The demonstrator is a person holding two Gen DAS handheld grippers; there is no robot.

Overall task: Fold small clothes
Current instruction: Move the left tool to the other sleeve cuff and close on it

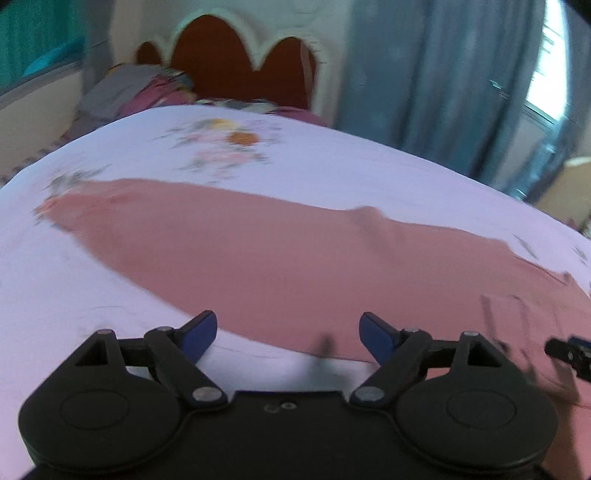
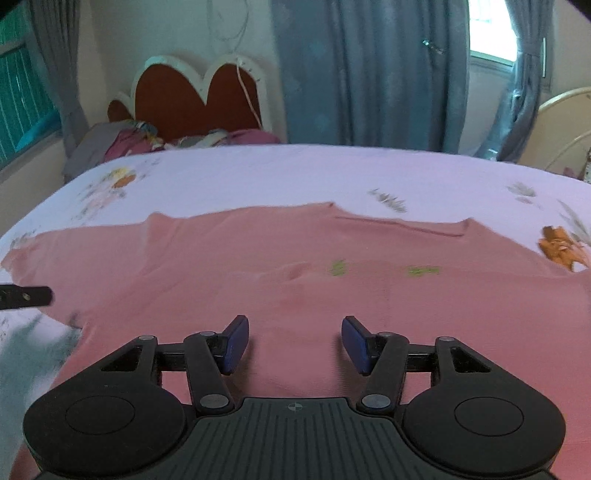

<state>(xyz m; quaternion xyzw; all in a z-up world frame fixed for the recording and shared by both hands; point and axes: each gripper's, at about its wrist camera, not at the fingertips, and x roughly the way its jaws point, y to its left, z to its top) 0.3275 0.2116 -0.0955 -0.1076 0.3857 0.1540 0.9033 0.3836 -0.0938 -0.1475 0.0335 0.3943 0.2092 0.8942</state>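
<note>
pink garment lies spread flat on the bed sheet. left gripper and right gripper both gape empty. grabbing a single layer would probably bunch the fold.

Soft daylight from blown-out window upper right; left wrist view motion-blurred; fisheye bends edges; dim pink-blue cast.

A home bedroom is shown: a bed is covered with a flowered white sheet, a scalloped red headboard is set against the wall, long blue-grey curtains are hung beside a bright window, and clothes are heaped near the headboard.
</note>
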